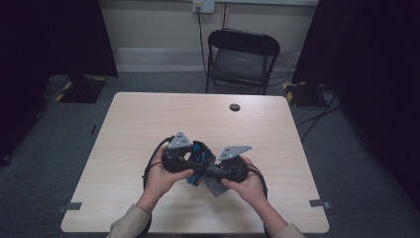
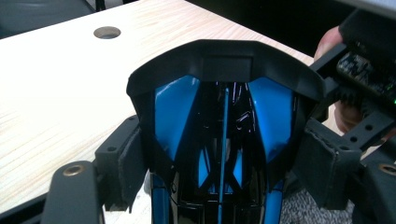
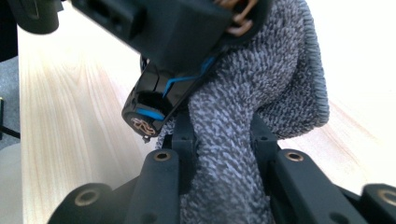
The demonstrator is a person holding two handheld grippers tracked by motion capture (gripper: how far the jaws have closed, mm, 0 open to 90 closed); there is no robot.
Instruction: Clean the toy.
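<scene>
Setting: pale wooden table (image 1: pixel 148 129), seen from above; folding chair (image 1: pixel 241 58) beyond the far edge; two hands near the front middle of the tabletop.
Work in hand, as judged: wiping a black and blue plastic object with a grey cloth.
Left gripper (image 2: pixel 219 172): clamped on the object, one padded jaw against each flank, jaws set wide to span its body.
Right gripper (image 3: pixel 223 154): pinched tight on a fold of the cloth, fabric bunched between the jaws.
Object position (image 1: pixel 198 161): held up between the two grippers, just above the tabletop, front middle of the table.
Cloth position (image 3: pixel 261 88): pressed against the underside of the object, loose end draping down toward the table.
Object look (image 2: pixel 224 112): glossy black shell with bright blue panels, curved matte black rim across the top, slim ribs running down the centre; exact kind hard to tell.
Cloth look: grey knitted terry, speckled, stitched hem along one edge.
Doing it well: steady clamp on the left, no extra squeeze on the shiny shell; short cloth strokes along the ribs; cloth kept bunched so the hard jaw tips stay off the gloss.
Risk, as judged: smooth shell slipping or twisting in the pads under wiping pressure.
</scene>
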